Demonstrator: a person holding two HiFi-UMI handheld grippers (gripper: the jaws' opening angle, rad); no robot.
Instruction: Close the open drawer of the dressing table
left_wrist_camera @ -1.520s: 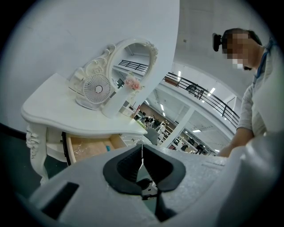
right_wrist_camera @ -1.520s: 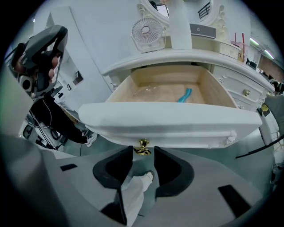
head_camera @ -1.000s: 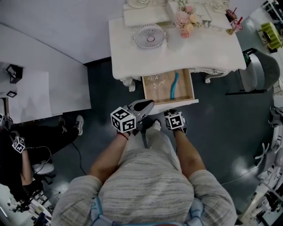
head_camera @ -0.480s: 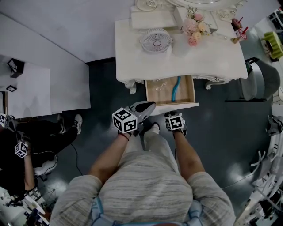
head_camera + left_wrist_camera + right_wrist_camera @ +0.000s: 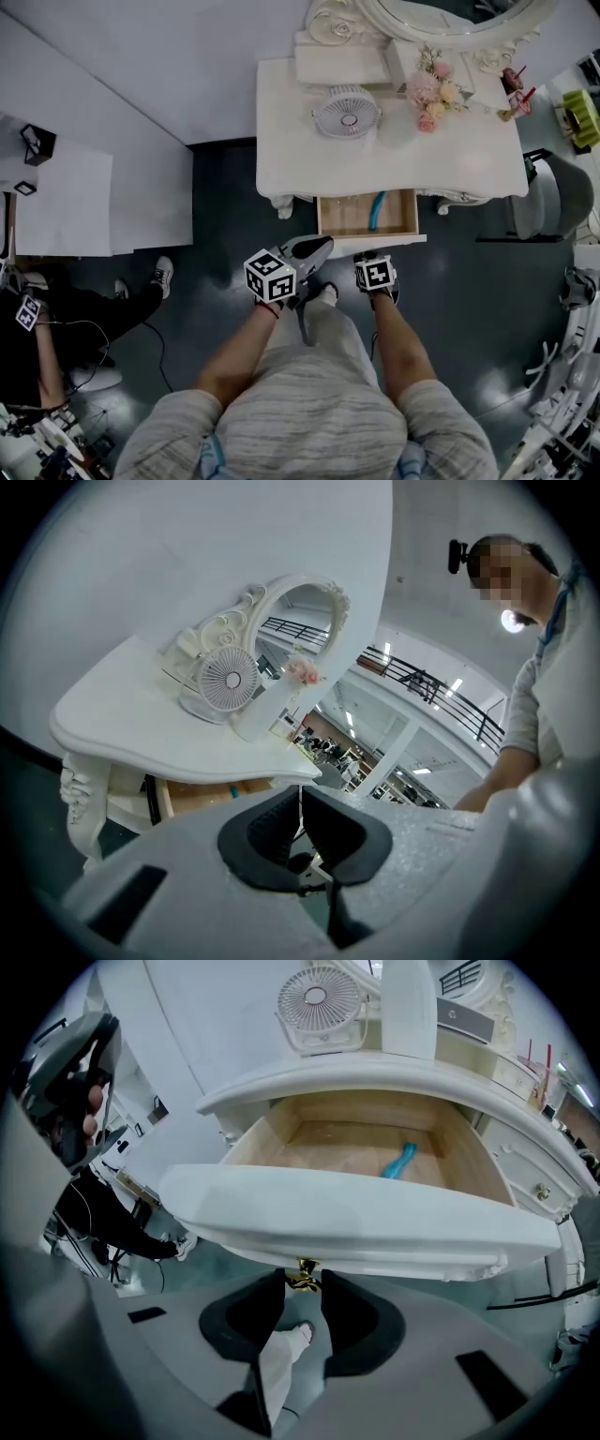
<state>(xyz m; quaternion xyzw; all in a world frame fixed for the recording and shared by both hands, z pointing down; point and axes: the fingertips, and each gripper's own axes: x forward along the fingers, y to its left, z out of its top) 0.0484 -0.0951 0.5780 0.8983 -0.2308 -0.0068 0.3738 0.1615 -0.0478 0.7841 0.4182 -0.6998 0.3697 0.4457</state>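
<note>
The right tool (image 5: 302,1281) is at the front of the drawer (image 5: 356,1218), pointing steeply down. Its jaws are clamped on the small gold knob (image 5: 302,1274) at the centre of the drawer front. The left tool (image 5: 299,794) is held level, off the drawer's front left corner. Its jaws are together, hold nothing, and are clear of the drawer. The right tool is therefore the working one.

The drawer projects partway from under the tabletop (image 5: 309,159) of the dressing table, with its wooden floor exposed. A blue object (image 5: 400,1160) lies inside the drawer, toward its right rear. Behind the drawer, a round white fan (image 5: 319,1002) stands on the tabletop.

The drawer's sliding axis runs from the knob straight back under the tabletop, away from the person. The closing move likely calls for a straight push along that axis. An off-axis push could skew the drawer.
</note>
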